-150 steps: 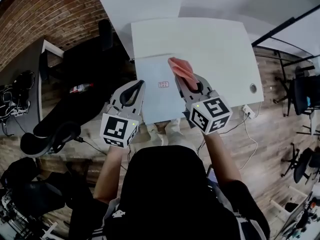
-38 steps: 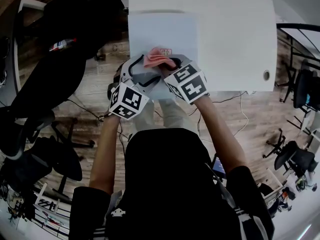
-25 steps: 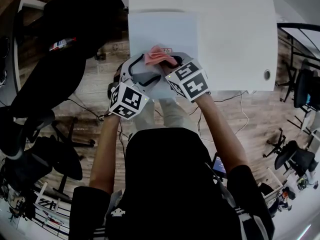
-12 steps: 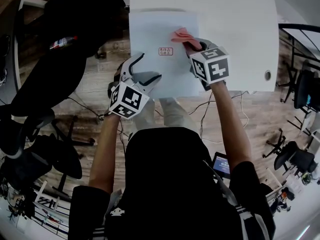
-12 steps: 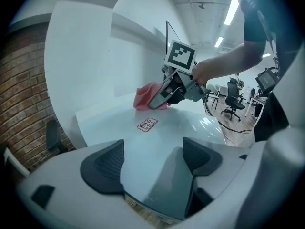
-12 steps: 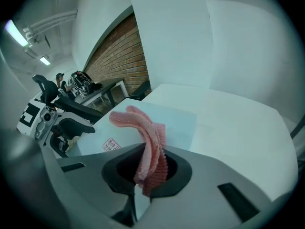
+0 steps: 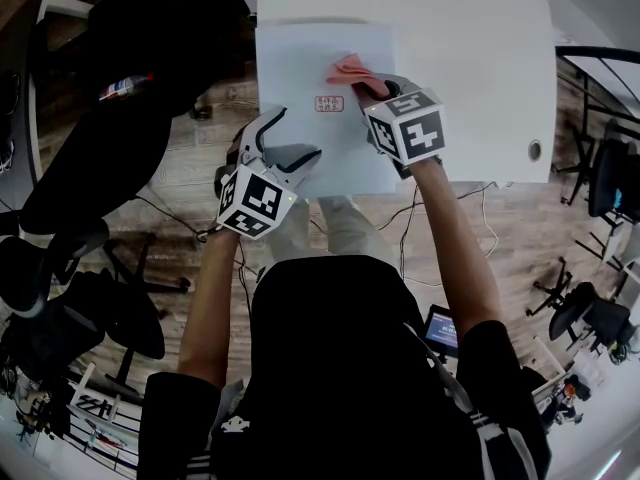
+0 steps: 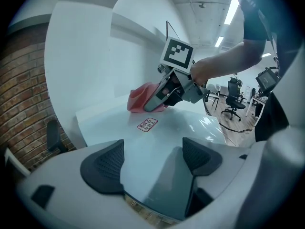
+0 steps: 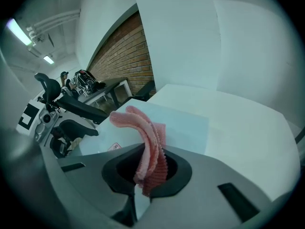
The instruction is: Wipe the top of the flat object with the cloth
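My right gripper (image 7: 368, 86) clamps the pink cloth (image 7: 348, 69), which touches the panel (image 7: 300, 53) on the table (image 7: 480, 58), just beyond its red label (image 7: 329, 103). My right arm reaches forward. My left gripper (image 7: 293, 138) sits at the panel's near edge, jaws spread.

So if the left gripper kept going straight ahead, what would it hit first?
Probably the pink knitted cloth pinched in the right gripper, beyond the small red-bordered label on the pale flat panel; depth is unclear.
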